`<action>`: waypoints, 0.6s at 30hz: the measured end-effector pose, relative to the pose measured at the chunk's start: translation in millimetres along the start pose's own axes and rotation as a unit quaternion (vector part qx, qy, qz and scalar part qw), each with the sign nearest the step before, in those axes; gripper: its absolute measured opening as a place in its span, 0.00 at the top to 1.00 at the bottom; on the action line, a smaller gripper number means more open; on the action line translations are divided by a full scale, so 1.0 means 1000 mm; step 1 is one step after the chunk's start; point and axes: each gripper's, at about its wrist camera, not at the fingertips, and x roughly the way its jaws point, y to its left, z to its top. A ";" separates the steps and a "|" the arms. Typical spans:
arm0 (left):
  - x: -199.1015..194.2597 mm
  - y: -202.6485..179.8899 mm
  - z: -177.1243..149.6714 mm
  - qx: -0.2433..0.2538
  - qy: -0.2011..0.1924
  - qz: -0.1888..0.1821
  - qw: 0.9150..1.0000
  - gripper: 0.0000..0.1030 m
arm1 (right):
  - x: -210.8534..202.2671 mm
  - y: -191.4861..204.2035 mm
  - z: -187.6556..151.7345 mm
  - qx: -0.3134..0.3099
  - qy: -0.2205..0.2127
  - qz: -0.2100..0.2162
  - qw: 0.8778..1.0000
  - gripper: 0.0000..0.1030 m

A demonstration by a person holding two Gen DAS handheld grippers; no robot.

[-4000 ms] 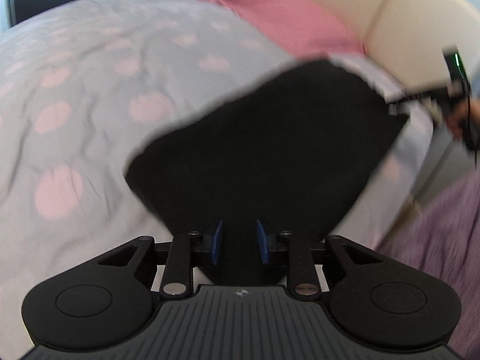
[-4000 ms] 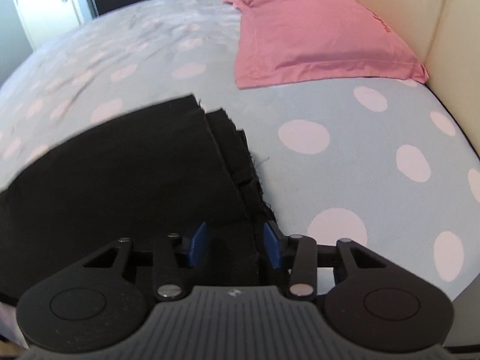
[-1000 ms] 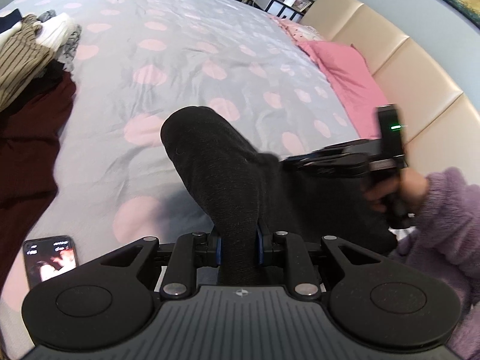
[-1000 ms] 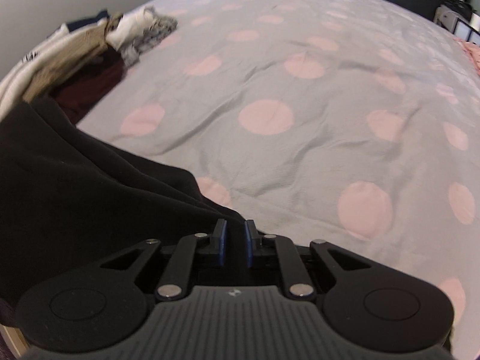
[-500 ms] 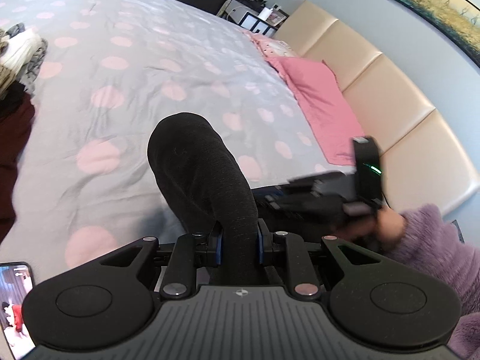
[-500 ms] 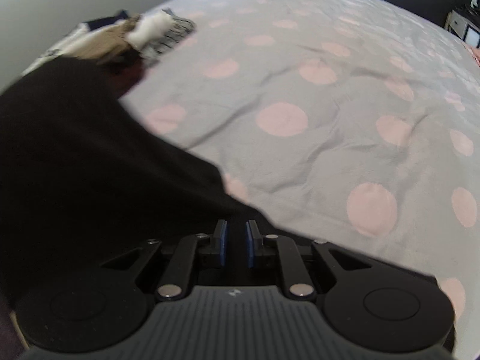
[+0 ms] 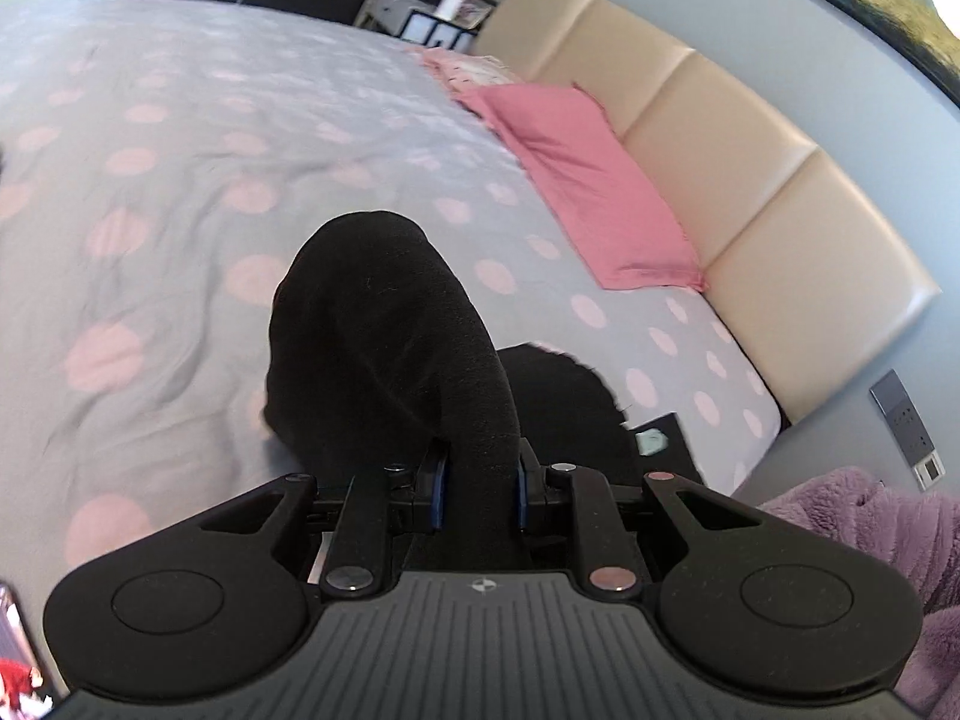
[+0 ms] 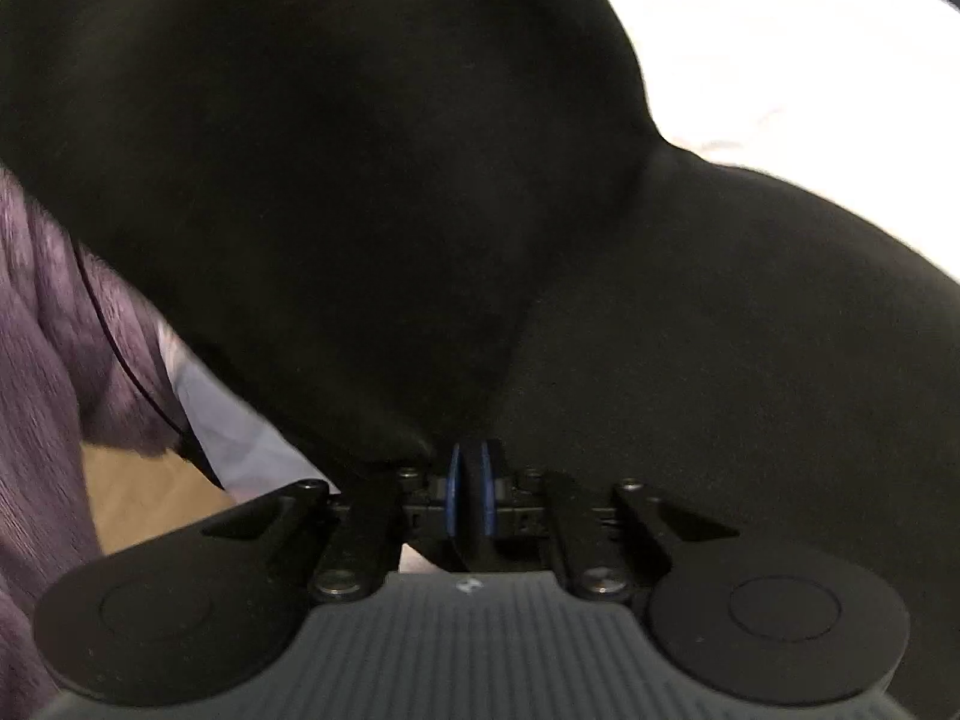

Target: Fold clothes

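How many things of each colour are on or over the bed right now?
Black: 1, the garment held up over the bed by both tongs, left and right.
Pink: 2, the plain pillow and a patterned pillow behind it.
Grey with pink dots: 1, the bedspread.
Total: 4.

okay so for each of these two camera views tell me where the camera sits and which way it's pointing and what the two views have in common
Left wrist view: sits on the left gripper, looking forward and down across the spotted bed toward the pink pillow and beige headboard; a purple sleeve shows lower right.
Right wrist view: sits on the right gripper, facing steeply down, almost filled by the black garment; a purple sleeve shows at left.
Shared: the black garment, pinched in both grippers, the bed and the purple sleeves.
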 end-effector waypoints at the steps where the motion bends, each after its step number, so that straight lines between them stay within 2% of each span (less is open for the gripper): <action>1: 0.001 -0.003 0.003 0.000 -0.003 -0.005 1.000 0.82 | -0.006 -0.003 0.000 0.011 -0.001 0.005 1.000 0.91; 4: 0.007 -0.010 0.011 -0.002 -0.005 -0.008 1.000 0.82 | -0.041 -0.012 -0.001 0.013 -0.029 -0.016 0.999 0.85; 7: 0.014 -0.025 0.015 0.012 0.003 -0.002 1.000 0.82 | -0.091 -0.031 -0.013 0.021 -0.080 -0.083 0.993 0.80; 8: 0.016 -0.031 0.016 0.017 0.006 0.001 1.000 0.82 | -0.106 -0.043 -0.021 0.040 -0.093 -0.108 0.989 0.77; 10: 0.021 -0.046 0.020 0.031 0.013 0.003 0.999 0.82 | -0.128 -0.071 -0.040 0.097 -0.109 -0.152 0.978 0.64; 11: 0.025 -0.054 0.023 0.041 0.017 0.004 0.999 0.82 | -0.134 -0.085 -0.051 0.125 -0.110 -0.162 0.973 0.63; 13: 0.035 -0.071 0.030 0.061 0.030 0.004 0.998 0.82 | -0.136 -0.110 -0.073 0.183 -0.111 -0.156 0.964 0.63; 15: 0.048 -0.089 0.037 0.082 0.048 0.005 0.995 0.82 | -0.126 -0.127 -0.094 0.230 -0.103 -0.121 0.960 0.65; 16: 0.056 -0.097 0.041 0.092 0.058 0.005 0.994 0.82 | -0.119 -0.131 -0.102 0.245 -0.101 -0.108 0.958 0.71; 18: 0.076 -0.114 0.047 0.109 0.078 0.003 0.991 0.82 | -0.110 -0.134 -0.113 0.259 -0.106 -0.096 0.955 0.72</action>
